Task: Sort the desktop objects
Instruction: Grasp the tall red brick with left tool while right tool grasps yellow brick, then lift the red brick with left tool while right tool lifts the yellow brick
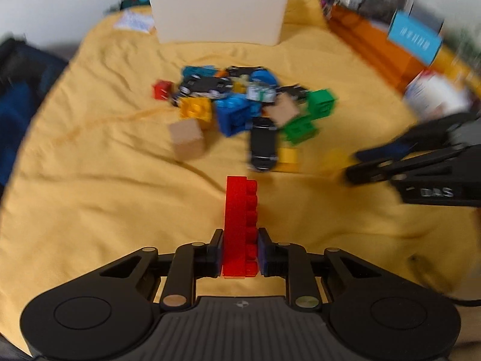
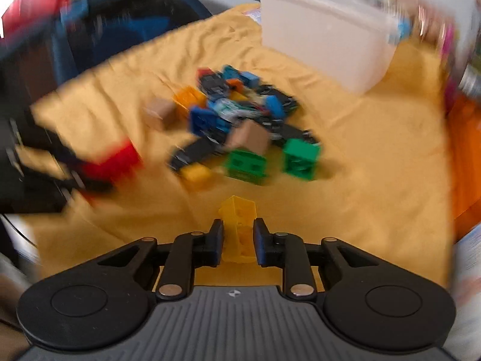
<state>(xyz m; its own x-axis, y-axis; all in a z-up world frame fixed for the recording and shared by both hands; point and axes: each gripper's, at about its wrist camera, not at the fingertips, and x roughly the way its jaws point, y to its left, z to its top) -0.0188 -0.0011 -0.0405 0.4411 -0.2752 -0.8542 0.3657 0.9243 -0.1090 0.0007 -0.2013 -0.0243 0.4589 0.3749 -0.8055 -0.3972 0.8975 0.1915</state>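
With the left tool [image 1: 240,251] clamped on a red brick [image 1: 240,225] and the right tool [image 2: 238,242] pinching a yellow brick [image 2: 237,231], both near the pile [image 1: 240,105] on the yellow cloth [image 1: 105,180], keep both grips firm and carry each over the white bin [image 1: 219,15] before letting go.

It looks like a home, likely a play corner. Ahead of the jaws, a heap of toy bricks and cars [image 1: 240,102] lies on a wrinkled yellow cloth [image 1: 105,180], with a white plastic tub [image 1: 219,15] beyond and cluttered shelves of boxes [image 1: 375,3] to the right.
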